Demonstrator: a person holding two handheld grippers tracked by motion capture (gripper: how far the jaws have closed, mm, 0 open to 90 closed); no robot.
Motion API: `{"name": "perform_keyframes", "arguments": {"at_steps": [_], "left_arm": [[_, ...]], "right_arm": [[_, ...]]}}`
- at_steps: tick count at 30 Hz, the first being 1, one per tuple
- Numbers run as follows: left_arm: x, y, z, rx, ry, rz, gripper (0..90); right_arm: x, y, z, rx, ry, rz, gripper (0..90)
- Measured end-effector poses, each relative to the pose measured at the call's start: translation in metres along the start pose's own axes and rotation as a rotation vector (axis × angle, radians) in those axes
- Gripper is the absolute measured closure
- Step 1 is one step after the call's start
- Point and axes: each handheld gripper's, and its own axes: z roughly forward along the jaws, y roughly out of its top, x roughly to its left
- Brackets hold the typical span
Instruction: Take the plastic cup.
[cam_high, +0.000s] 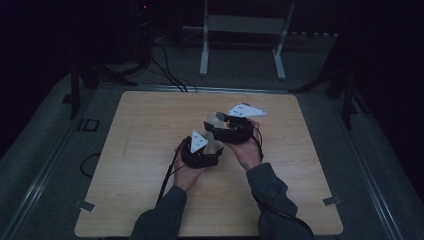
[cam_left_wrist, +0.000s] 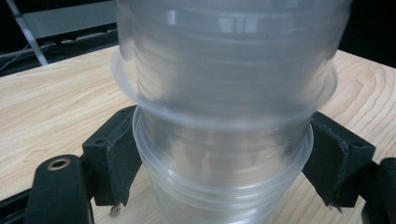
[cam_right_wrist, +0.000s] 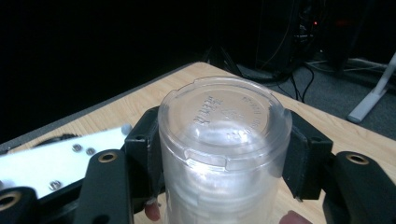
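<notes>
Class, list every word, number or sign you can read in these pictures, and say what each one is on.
"ID": dark marking on the grey surface left of the table.
Embossed lettering on the cup base between the right gripper's jaws: too faint and blurred to read.
Nothing else is legible.

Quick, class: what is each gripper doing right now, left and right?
Left gripper: closed on the stack of clear plastic cups.
Right gripper: closed on the same stack, near the base end.
</notes>
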Motion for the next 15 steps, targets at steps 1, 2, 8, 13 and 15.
{"name": "perform_keyframes", "arguments": {"at_steps": [1,2,8,13,15], "left_arm": [[0.0,0.0,0.0,-0.002,0.001,-0.001,20.5],[0.0,-0.001,0.0,-0.001,0.0,-0.002,20.5],[0.0,-0.002,0.0,0.006,-0.003,-0.001,20.3],[0.001,-0.002,-0.001,0.011,0.002,-0.017,19.2],[0.002,-0.002,-0.002,0.009,-0.001,-0.021,18.1]], "right_arm": [[0.0,0.001,-0.001,-0.003,0.0,-0.001,40.5],[0.0,0.003,-0.002,-0.005,-0.002,-0.001,40.5],[0.0,0.01,-0.005,-0.018,0.001,-0.004,40.5],[0.001,0.017,-0.009,-0.035,0.0,-0.002,40.5],[0.001,0.021,-0.01,-0.043,-0.004,-0.005,40.6]]}}
